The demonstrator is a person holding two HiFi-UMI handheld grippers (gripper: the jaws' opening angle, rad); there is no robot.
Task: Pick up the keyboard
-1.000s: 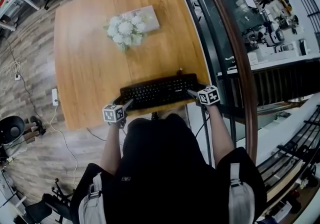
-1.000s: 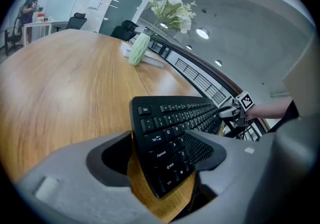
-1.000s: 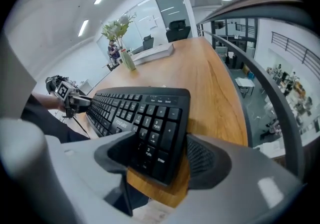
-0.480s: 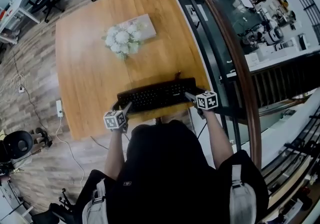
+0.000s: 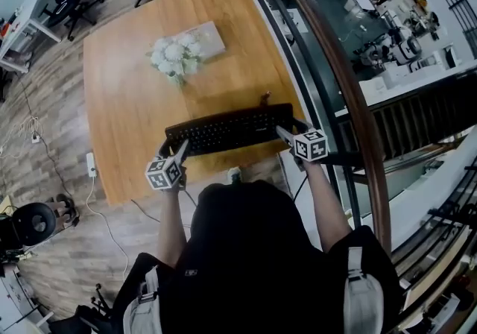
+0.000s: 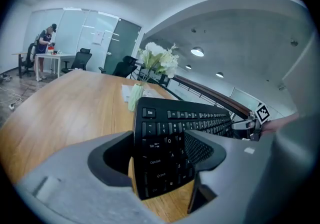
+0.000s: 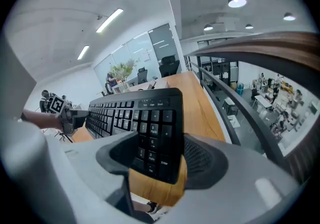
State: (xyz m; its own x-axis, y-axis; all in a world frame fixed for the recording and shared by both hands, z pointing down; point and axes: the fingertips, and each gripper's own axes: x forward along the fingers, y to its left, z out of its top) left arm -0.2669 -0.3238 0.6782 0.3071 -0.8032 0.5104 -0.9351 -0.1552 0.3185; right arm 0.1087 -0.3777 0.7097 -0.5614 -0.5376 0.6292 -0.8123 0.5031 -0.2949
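Keyboard (image 5: pixel 229 130): black and full-size, lengthwise along the near edge of the table (image 5: pixel 127 109) and reaching toward the near right corner. The shadow on the wood suggests it hangs just clear of the top.
Left tool (image 5: pixel 180 150): pinching the keyboard's left end, the Esc and Tab side. That end sits between its jaws, with one pad lying on the keys.
Right tool (image 5: pixel 286 134): jaws closing on the right end, with the number pad between them and the pads already against it.
Handling: probably light, stiff plastic that will not sag between two end grips. It is long, so either end could dip if the tools do not stay level.
Hold points: the two short ends look right. The keycaps are smooth and give under pressure, so a pad on the solid frame edge would likely slip less.
Flowers (image 5: pixel 173 57): white bunch by a flat book (image 5: pixel 210 36) on the far half, well apart from the keyboard.
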